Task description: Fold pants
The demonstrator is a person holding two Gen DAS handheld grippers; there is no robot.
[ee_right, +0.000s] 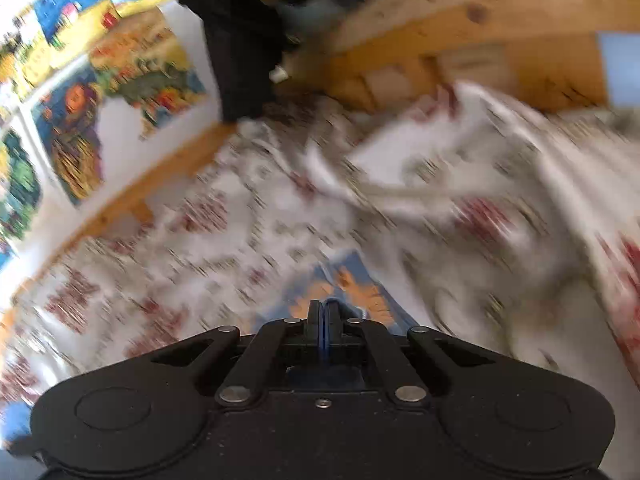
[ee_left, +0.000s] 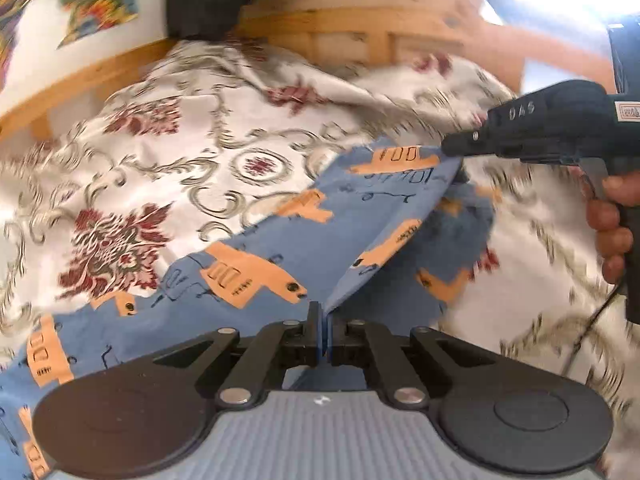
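Pants edge pinched — both hand-held grippers.

Pants we count: one pair
Grippers we see: two
Bedspreads: one

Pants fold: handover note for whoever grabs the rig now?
Left gripper: shut on an edge of the pants, fabric pinched between its fingers.
Right gripper: shut on another edge of the same blue pants with orange print; the left wrist view shows it at the far corner, held by a hand.
Pants lie on the floral bedspread, with one flap lifted between the two grips.
Done: both edges gripped, flap raised.
Left: carry the flap over, lay it flat, release, finish remaining folds. The right wrist view is motion-blurred.
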